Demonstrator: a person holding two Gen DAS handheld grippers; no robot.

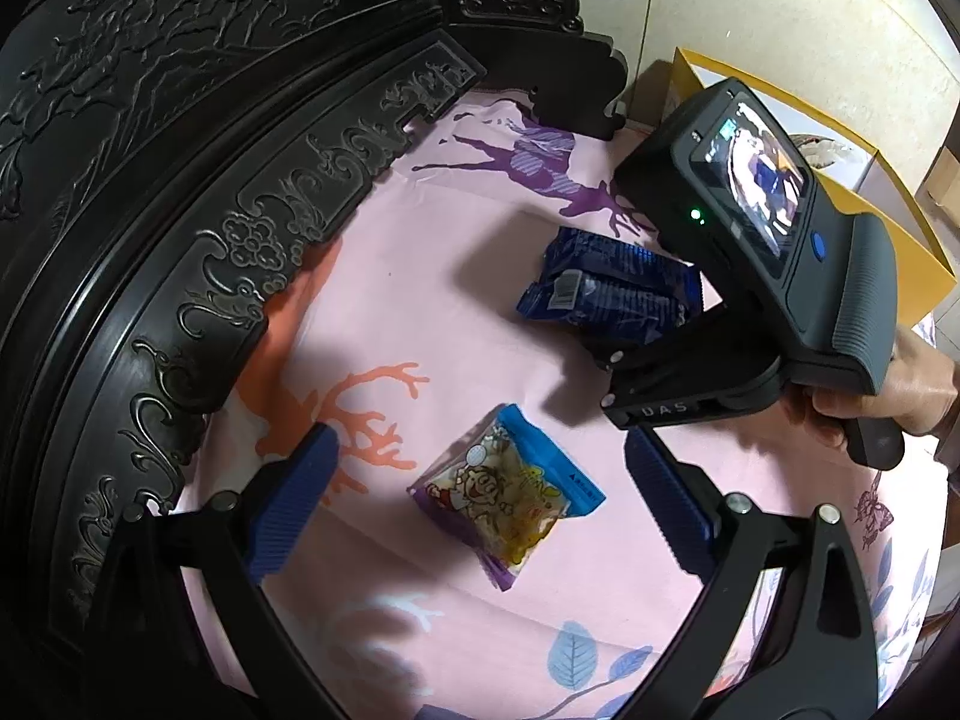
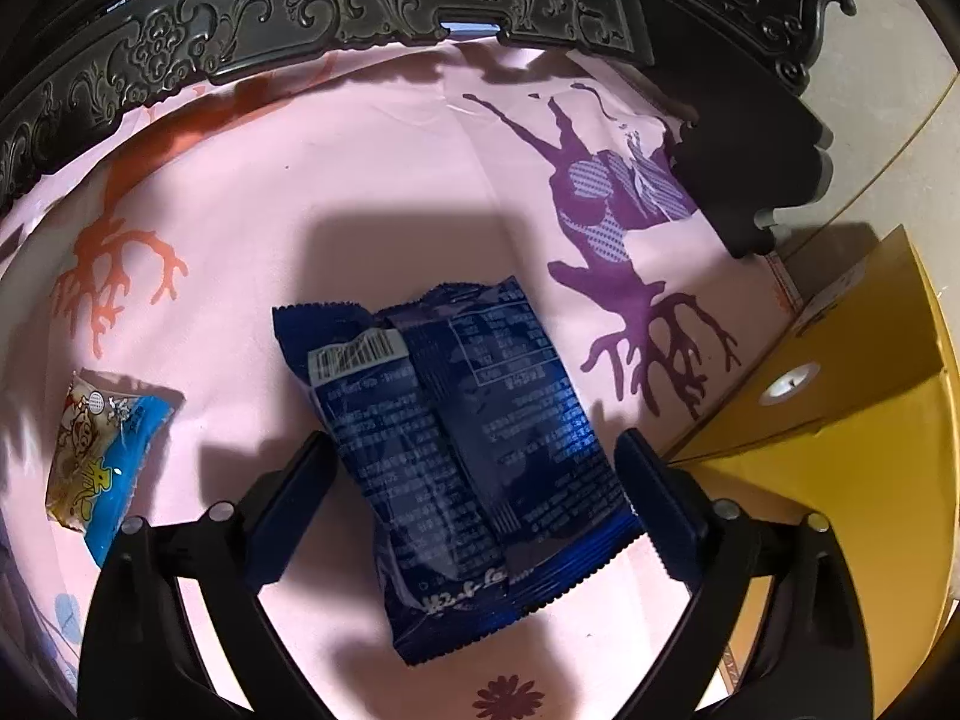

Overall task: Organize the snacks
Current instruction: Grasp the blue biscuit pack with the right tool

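**Blue pack between my right claw's fingers**

While both claws hang over the pink bed sheet, my right claw stands released, fingers either side of the blue pack. Pack lies flat, barcode side up, long axis running away from me and tilted slightly left; the fingers straddle its near half across the short width. My left claw is likewise released, hovering above the small noodle pack, nothing gripped. Yellow box sits off the bed's right edge, nearer my right hand. Judgement: right closes first.
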